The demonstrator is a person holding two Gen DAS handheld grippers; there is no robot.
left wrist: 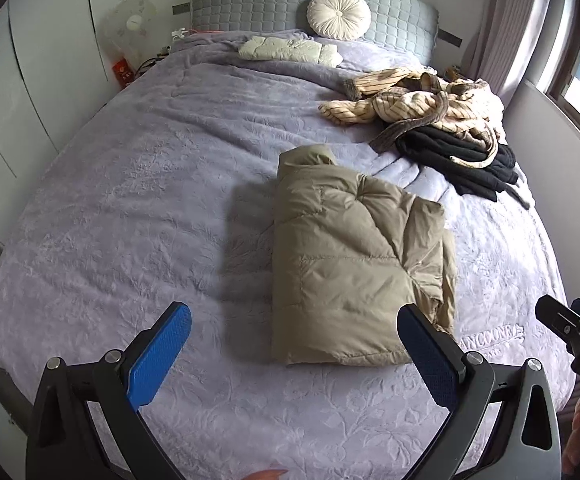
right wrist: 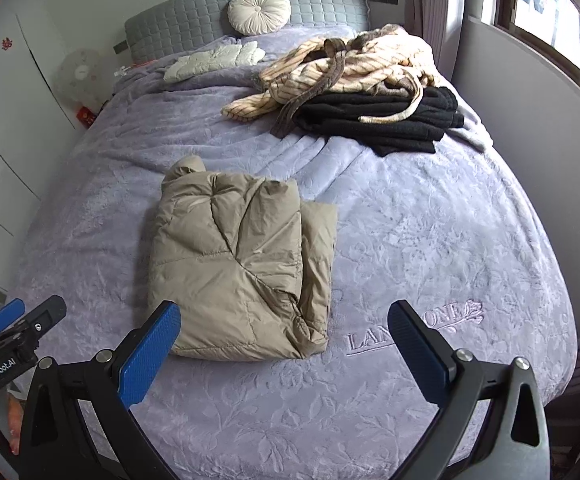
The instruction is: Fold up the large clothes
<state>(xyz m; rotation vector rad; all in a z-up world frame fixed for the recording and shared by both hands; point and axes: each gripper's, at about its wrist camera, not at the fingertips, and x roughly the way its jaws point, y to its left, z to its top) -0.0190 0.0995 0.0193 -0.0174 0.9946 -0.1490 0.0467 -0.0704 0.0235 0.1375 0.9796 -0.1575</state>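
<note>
Your left hand-held gripper (left wrist: 294,340) hangs over the near edge of the bed (left wrist: 110,208), its jaws spread wide and holding nothing. Your right hand-held gripper (right wrist: 284,334) is spread the same way, also empty. The folded jacket (right wrist: 234,268) lies mid-bed just beyond both. Near the headboard, a striped robe (right wrist: 350,64) lies heaped on black clothes (right wrist: 382,120).

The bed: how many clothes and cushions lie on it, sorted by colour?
Beige: 1, folded puffer jacket
Cream striped: 1, crumpled robe
Black: 1, folded garment
White: 2, small padded garment and round cushion
Total: 5
</note>
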